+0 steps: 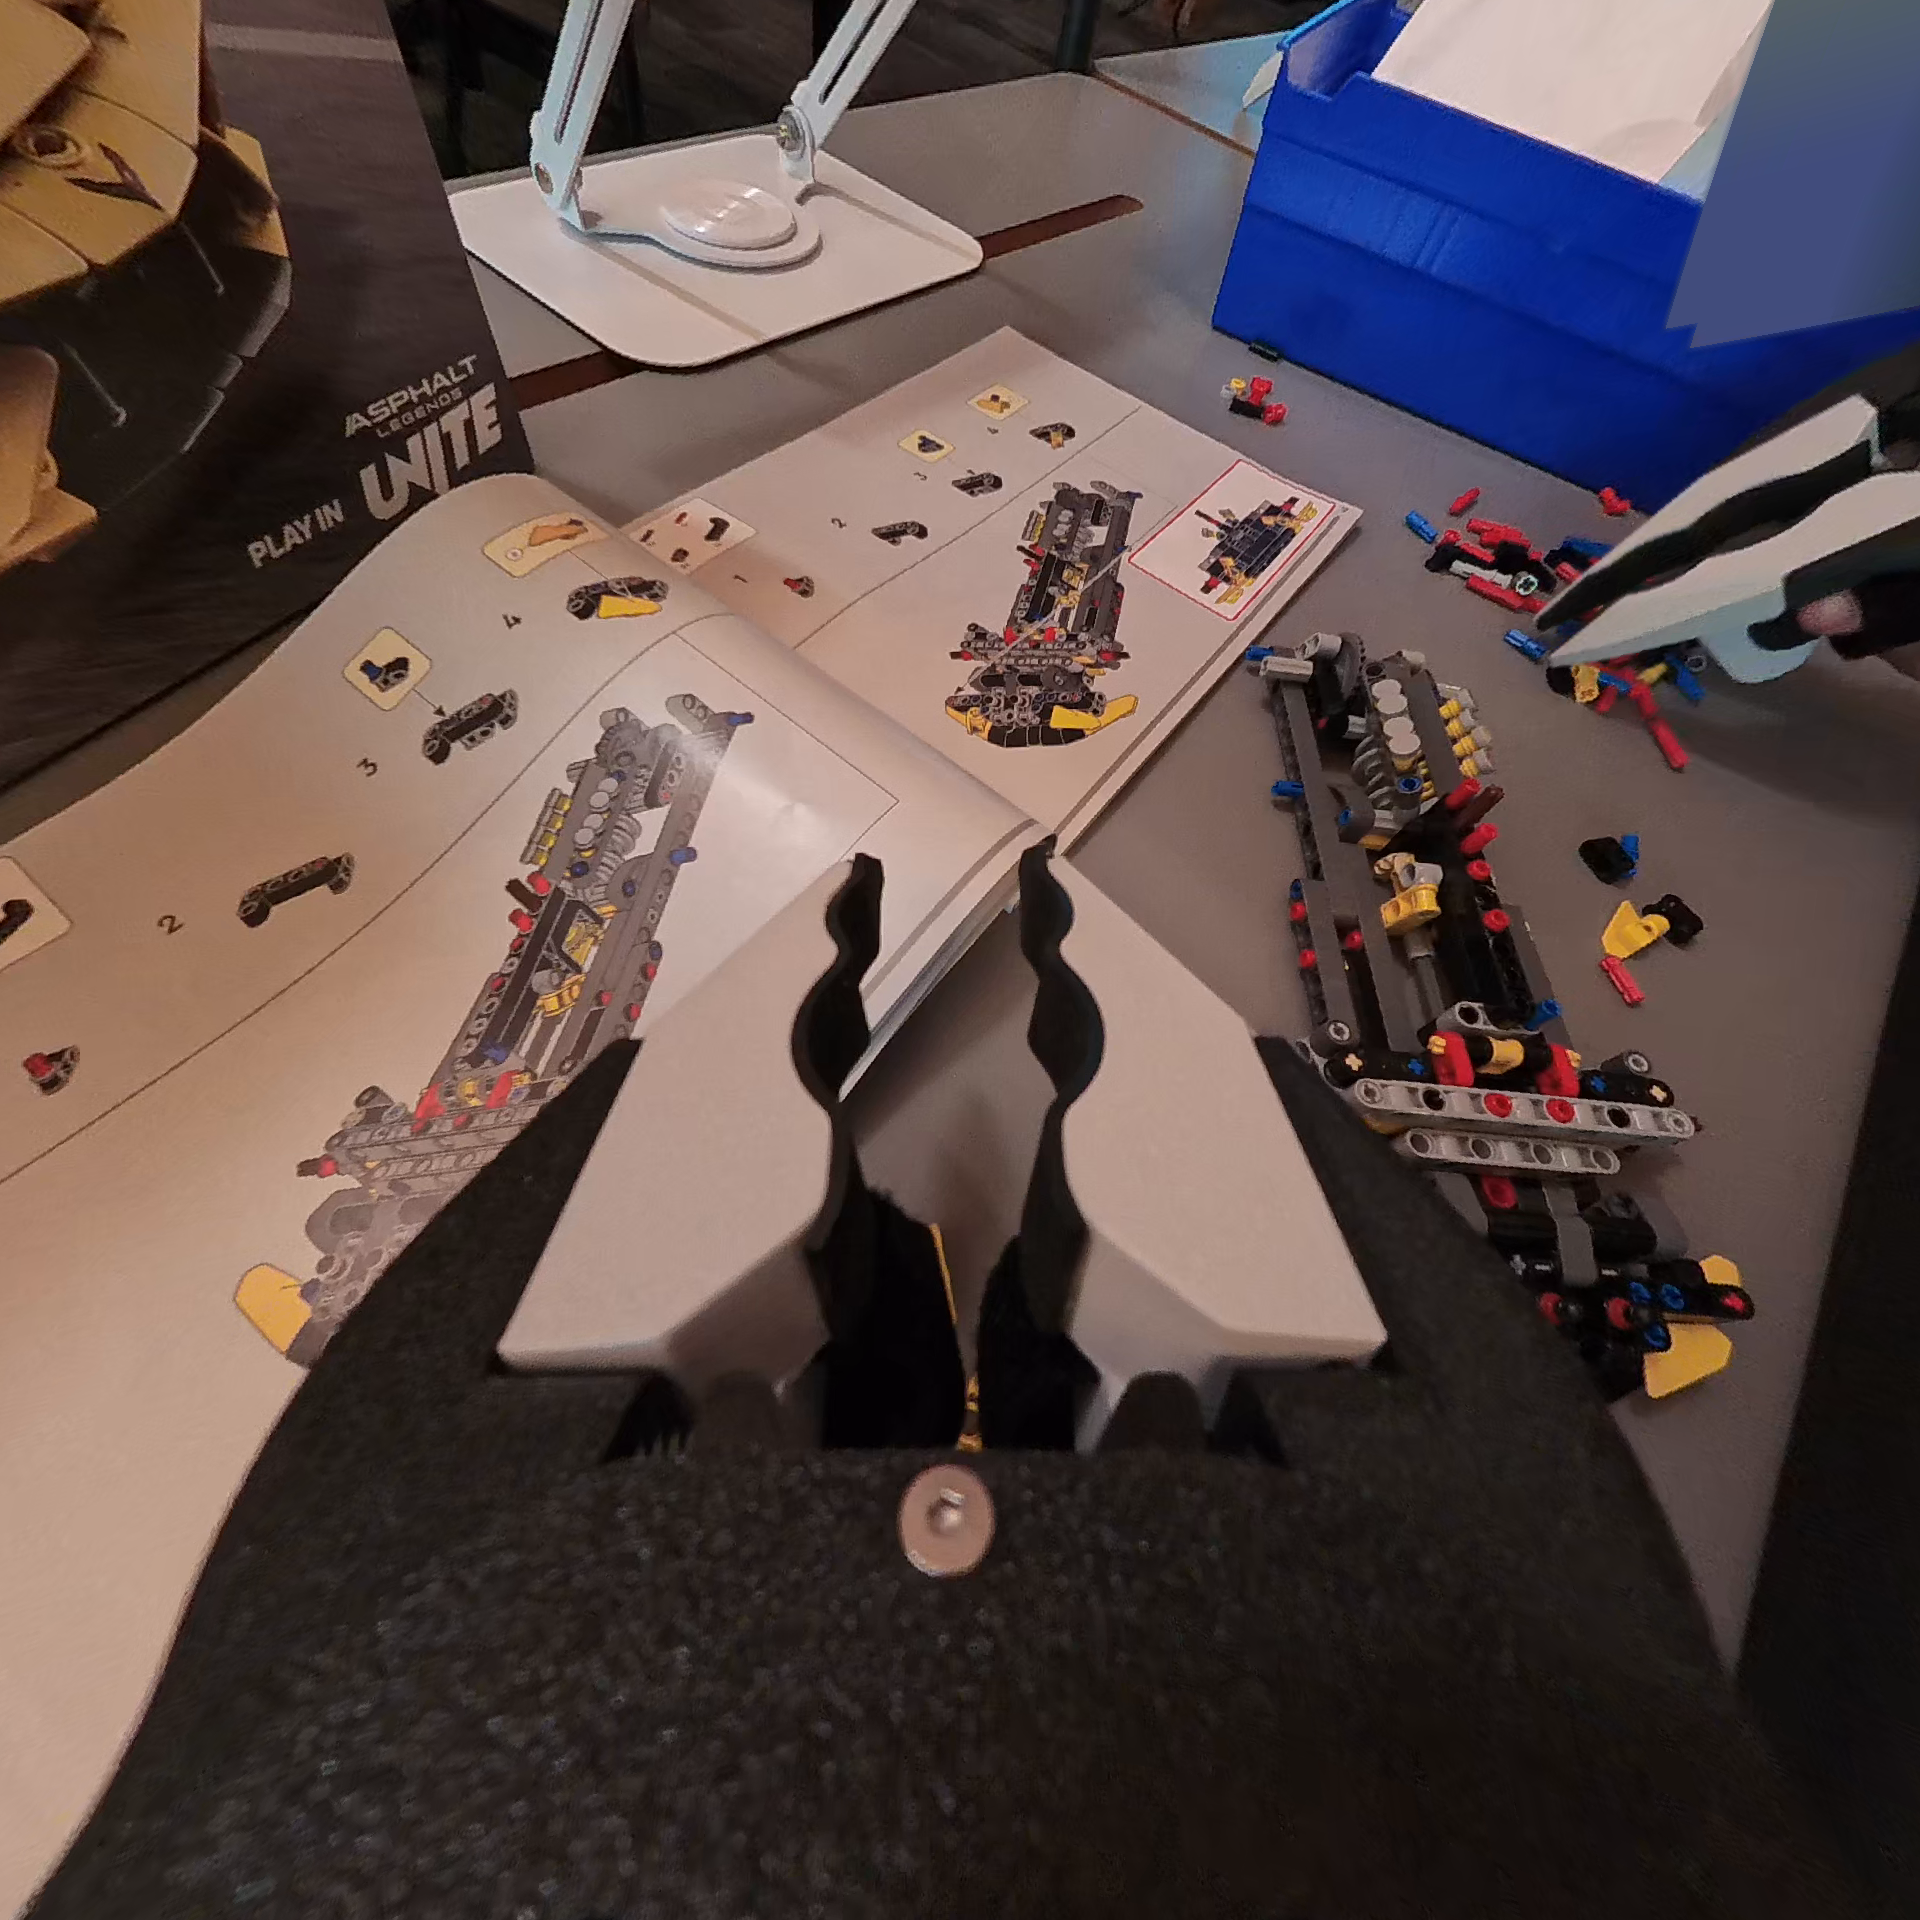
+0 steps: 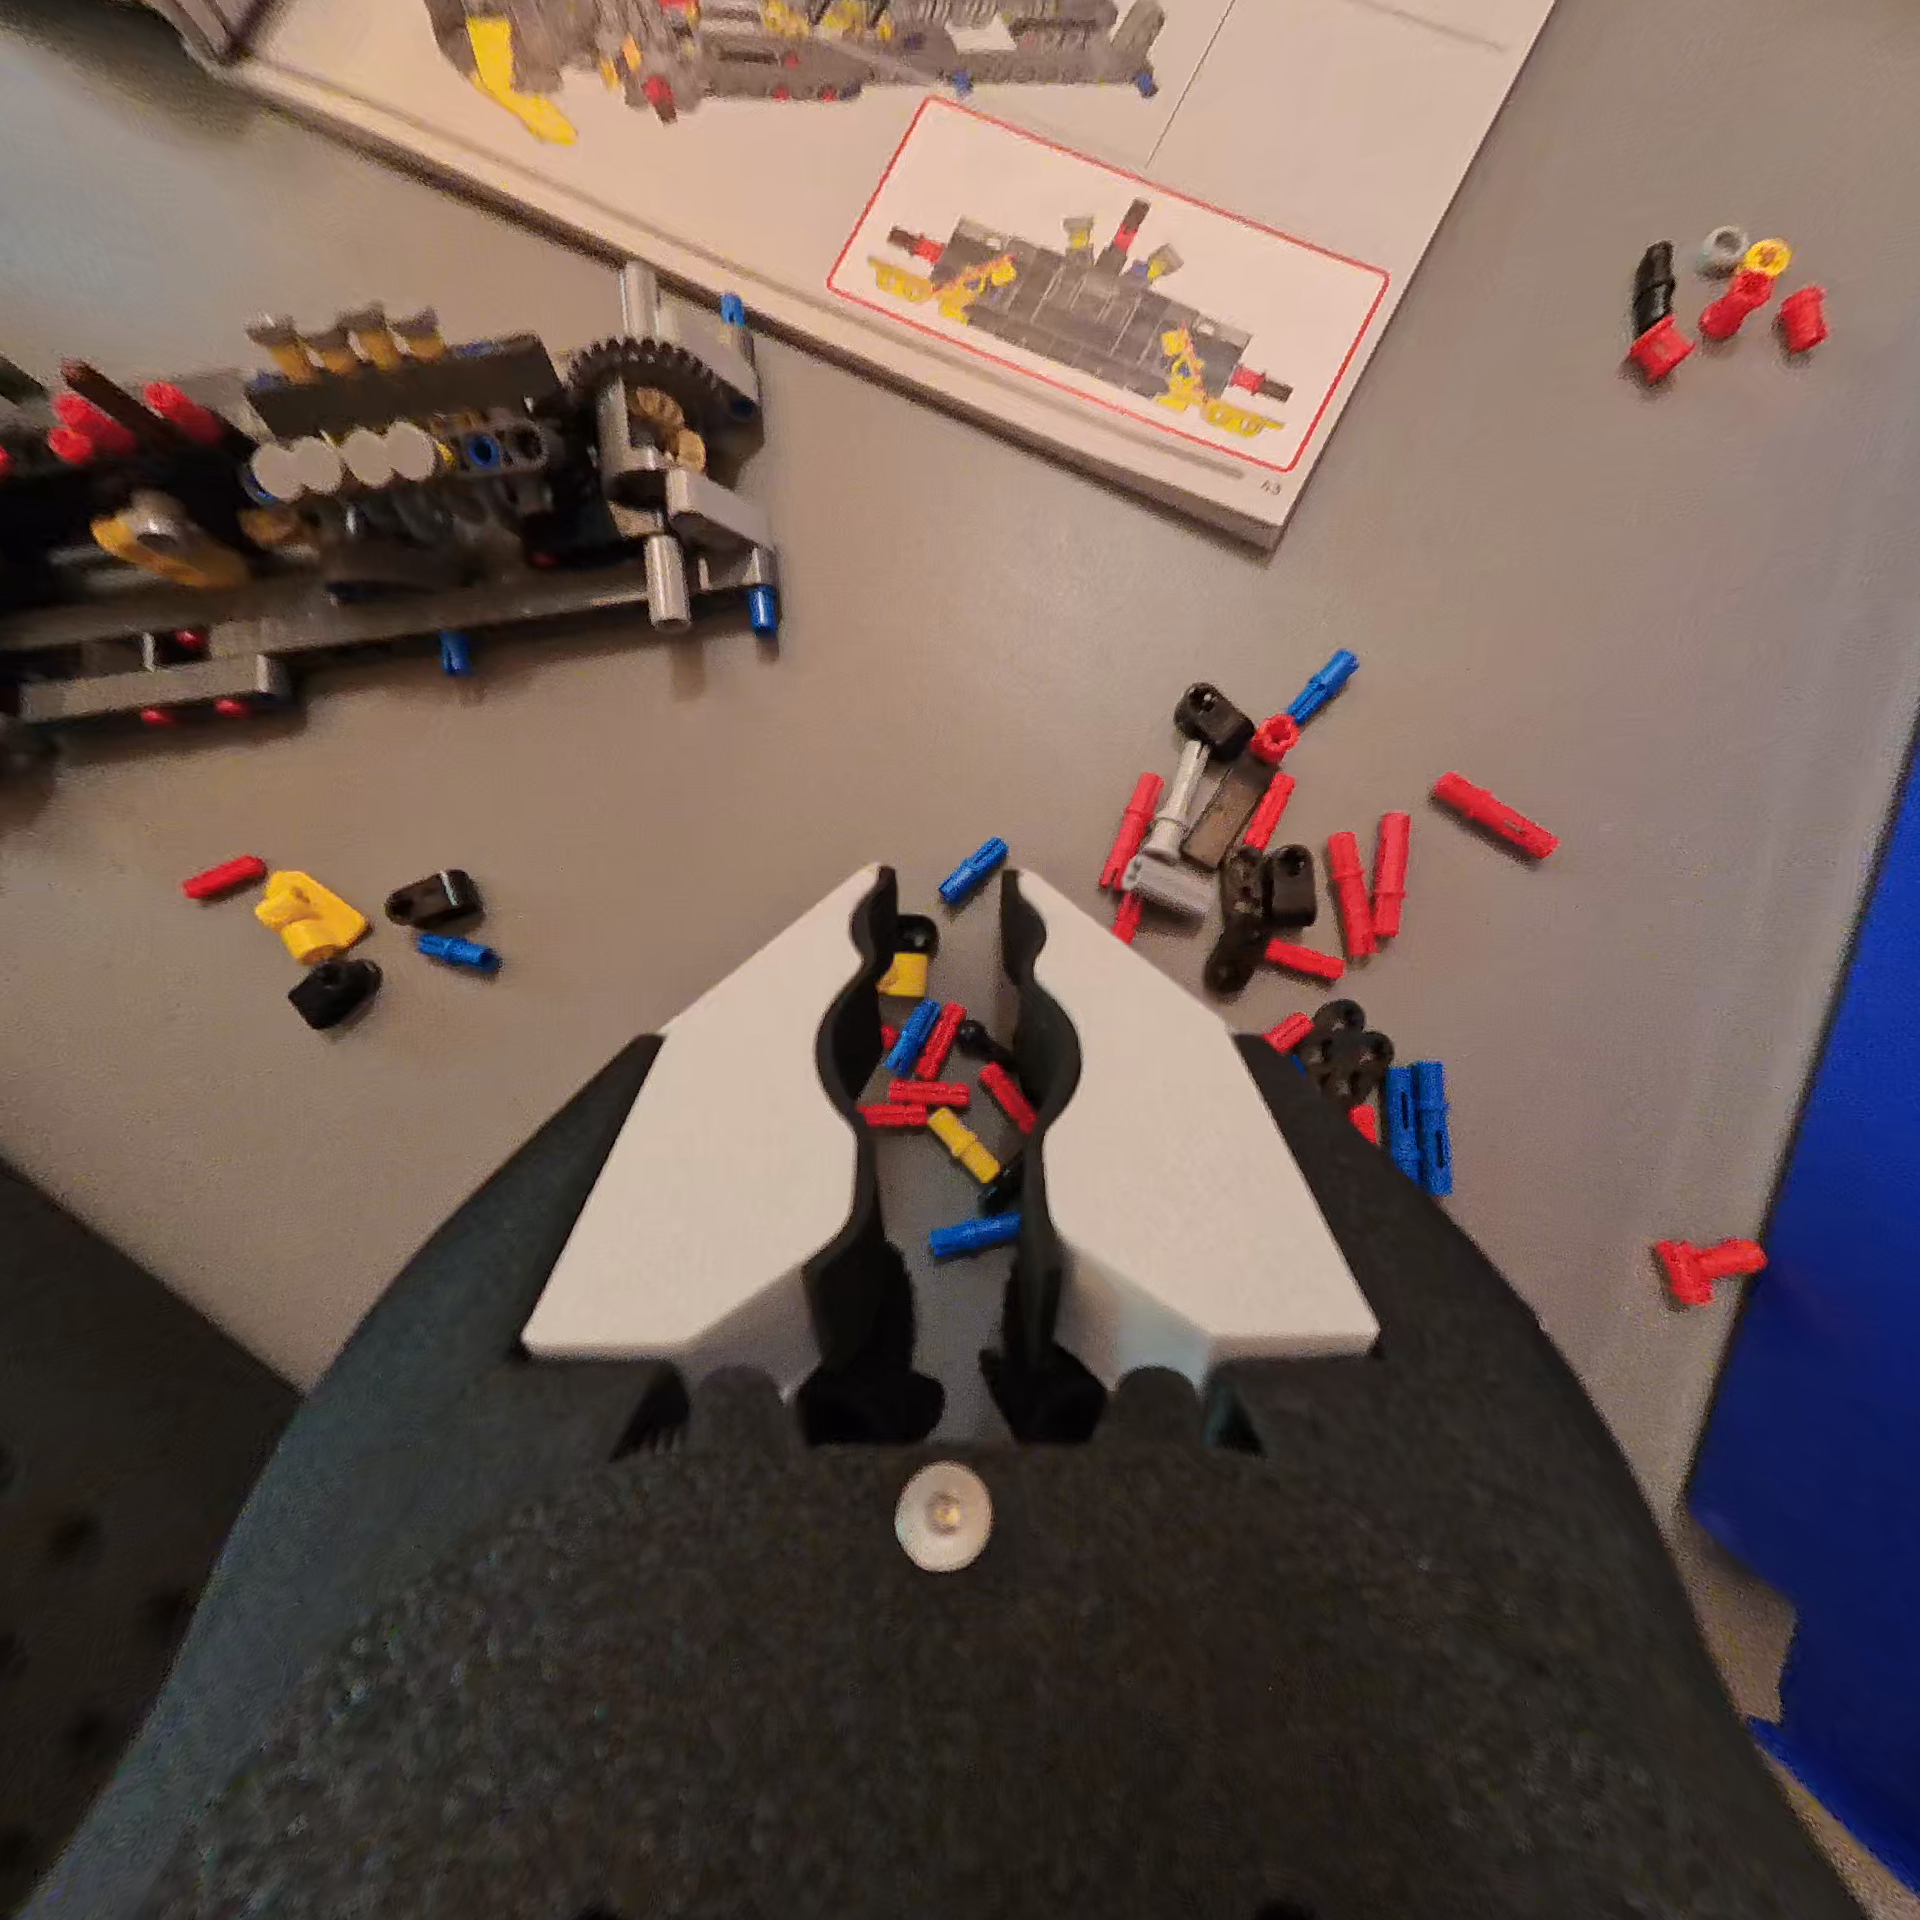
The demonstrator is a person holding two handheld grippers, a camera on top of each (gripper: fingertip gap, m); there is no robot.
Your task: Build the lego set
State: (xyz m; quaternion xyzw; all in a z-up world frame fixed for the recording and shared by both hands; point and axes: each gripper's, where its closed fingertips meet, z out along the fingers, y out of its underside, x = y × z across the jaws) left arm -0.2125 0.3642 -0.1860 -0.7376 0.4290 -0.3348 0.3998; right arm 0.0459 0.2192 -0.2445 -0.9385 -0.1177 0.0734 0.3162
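Note:
A long, partly built Lego chassis in grey, black, red and yellow lies on the grey table, right of the open instruction booklet. My left gripper is open and empty, above the booklet's near edge. My right gripper is open and low over a scatter of small red, blue, yellow and black pins that lie between its fingers. It also shows in the left wrist view, over the loose parts. The chassis's gear end is to its left.
A blue bin stands at the back right and shows close on the right. The set's box and a white stand base are behind the booklet. More loose parts lie nearby: one cluster, another, and a yellow piece. My hands' fingertips stand some 30 cm from each other.

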